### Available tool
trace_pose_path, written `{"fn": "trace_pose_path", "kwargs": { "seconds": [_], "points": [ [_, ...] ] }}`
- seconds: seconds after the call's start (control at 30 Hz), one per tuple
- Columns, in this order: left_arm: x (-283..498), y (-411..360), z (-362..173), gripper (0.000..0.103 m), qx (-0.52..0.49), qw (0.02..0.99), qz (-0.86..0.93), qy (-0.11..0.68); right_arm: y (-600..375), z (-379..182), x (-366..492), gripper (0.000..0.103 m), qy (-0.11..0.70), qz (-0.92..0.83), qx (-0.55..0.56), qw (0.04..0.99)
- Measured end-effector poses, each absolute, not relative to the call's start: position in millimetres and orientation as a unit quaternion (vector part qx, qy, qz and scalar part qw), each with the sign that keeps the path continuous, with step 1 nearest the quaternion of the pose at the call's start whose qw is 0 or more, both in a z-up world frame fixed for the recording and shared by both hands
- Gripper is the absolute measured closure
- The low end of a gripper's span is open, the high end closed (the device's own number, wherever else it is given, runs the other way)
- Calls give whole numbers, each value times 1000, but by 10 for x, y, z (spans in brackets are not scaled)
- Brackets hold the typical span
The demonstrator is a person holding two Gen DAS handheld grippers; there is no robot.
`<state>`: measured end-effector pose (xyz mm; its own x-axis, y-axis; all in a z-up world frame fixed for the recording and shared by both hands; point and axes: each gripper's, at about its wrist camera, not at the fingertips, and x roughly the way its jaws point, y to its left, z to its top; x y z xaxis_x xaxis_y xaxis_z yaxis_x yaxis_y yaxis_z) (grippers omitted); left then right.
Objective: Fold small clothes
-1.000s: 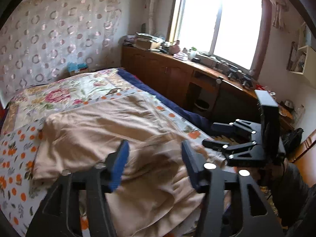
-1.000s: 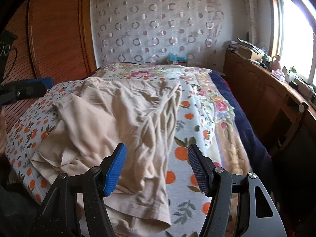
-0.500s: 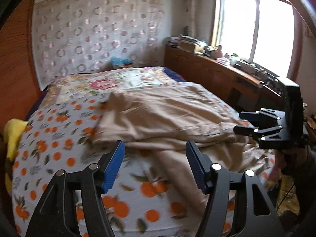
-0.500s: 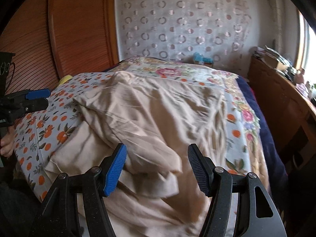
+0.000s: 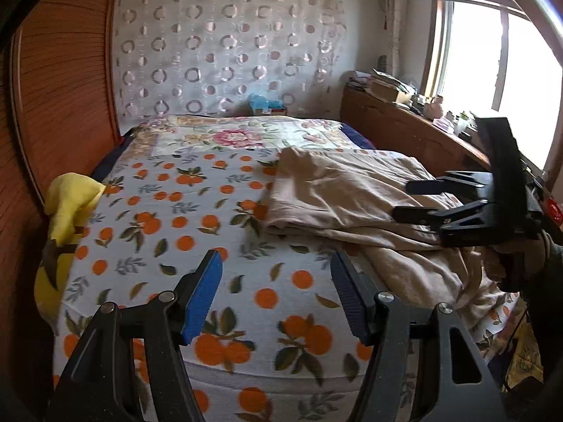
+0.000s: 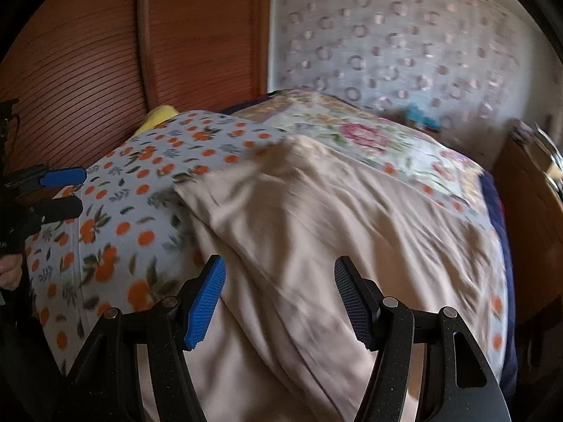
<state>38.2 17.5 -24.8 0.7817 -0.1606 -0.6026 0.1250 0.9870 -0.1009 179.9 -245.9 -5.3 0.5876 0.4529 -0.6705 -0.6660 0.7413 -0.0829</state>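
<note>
The beige garment (image 5: 345, 193), lately between the left gripper (image 5: 276, 295)'s wide, empty jaws, now lies at two o'clock, needing regrasping.

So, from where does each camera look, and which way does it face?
Left wrist: on the left tool, facing down the orange-print bedspread toward the curtained wall; the right tool and its hand show at right.
Right wrist: on the right tool, looking over the beige garment; the left tool shows at left.
Both share the garment, the bedspread and the yellow cloth.
</note>
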Motion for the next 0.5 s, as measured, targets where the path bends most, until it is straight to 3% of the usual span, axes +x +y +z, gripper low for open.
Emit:
{"fn": "trace_pose_path", "kwargs": {
  "seconds": [0.5],
  "points": [
    [312,422,-288,38,-42,945,-66,318,-1513,-327,2254,37,380,379,-227,813]
  ]
}}
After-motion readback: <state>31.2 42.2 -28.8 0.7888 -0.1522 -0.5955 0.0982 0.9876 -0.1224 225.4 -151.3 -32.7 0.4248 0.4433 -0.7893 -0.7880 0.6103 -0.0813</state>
